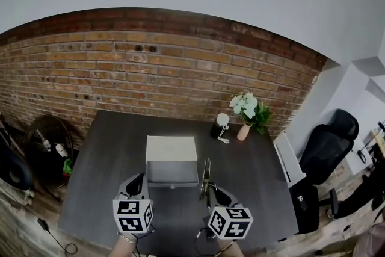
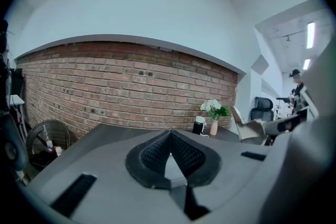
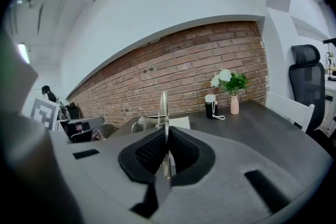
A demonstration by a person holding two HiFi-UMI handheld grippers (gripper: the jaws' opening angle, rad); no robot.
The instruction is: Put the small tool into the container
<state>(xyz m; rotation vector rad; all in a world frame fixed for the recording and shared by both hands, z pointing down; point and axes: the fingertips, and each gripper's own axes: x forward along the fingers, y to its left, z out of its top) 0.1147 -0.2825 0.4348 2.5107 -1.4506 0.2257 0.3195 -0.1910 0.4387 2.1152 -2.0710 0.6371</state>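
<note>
A white box-shaped container (image 1: 171,150) stands in the middle of the dark table (image 1: 108,171). Just in front of its right corner my right gripper (image 1: 207,186) is shut on a thin metal tool (image 1: 206,170), which sticks up from between the pads. In the right gripper view the tool (image 3: 164,107) rises as a narrow blade above the right gripper (image 3: 167,131), with the container (image 3: 181,122) behind it. My left gripper (image 1: 137,179) hovers by the container's front left corner. In its own view the left gripper (image 2: 169,134) has pads meeting at the tip, nothing between them.
At the table's far right stand a vase of white flowers (image 1: 248,114) and a black-and-white cylinder with a cord (image 1: 220,125). A black office chair (image 1: 328,147) is off to the right, a round wire basket (image 1: 51,141) to the left. A brick wall (image 1: 156,69) runs behind.
</note>
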